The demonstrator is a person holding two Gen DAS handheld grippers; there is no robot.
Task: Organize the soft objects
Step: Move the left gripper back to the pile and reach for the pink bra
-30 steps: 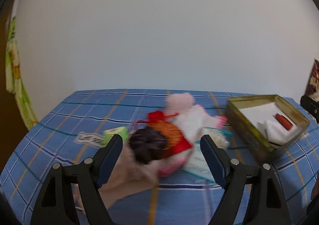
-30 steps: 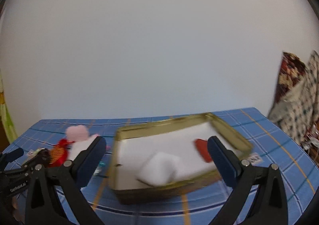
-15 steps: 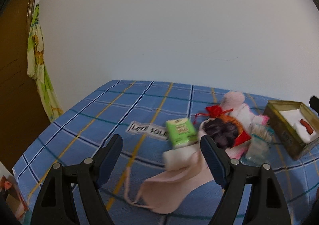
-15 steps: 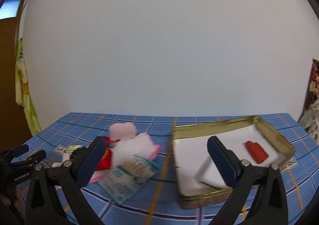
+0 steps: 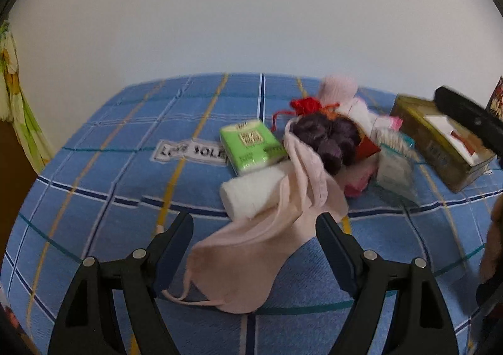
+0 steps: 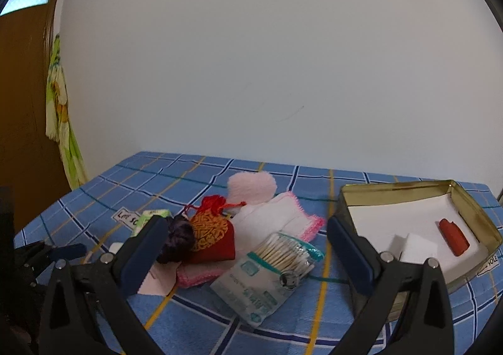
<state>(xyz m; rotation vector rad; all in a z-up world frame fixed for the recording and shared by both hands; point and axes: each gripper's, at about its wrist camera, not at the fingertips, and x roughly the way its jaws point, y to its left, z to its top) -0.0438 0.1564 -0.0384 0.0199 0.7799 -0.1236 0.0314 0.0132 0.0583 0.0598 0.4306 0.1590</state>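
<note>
Left gripper [image 5: 254, 248] has its jaws wide apart w/ nothing clamped; the pink face mask [image 5: 248, 254] lies flat right between and just ahead of them, prob. the pick lined up. Beyond the jaw tips: a white roll [image 5: 248, 194] touching the mask, a green tissue pack [image 5: 251, 146], a dark purple scrunchie [image 5: 327, 138] on top of the heap. Right gripper [image 6: 248, 248] also has its jaws apart, empty; the cotton swab bag [image 6: 270, 267] sits between them, w/ a red pouch [image 6: 213, 235], white cloth w/ pink trim [image 6: 276, 216] and a fluffy pink pad [image 6: 251, 187] further out. Gold tin [image 6: 345, 198] is off the right jaw, lined w/ white, holding a red item [image 6: 452, 237], so it looks like the drop-off spot. Everything rests on a counter [image 6: 176, 172] covered in blue plaid cloth, against a plain white wall [image 6: 251, 56]; brown door [image 6: 22, 103] far left.
</note>
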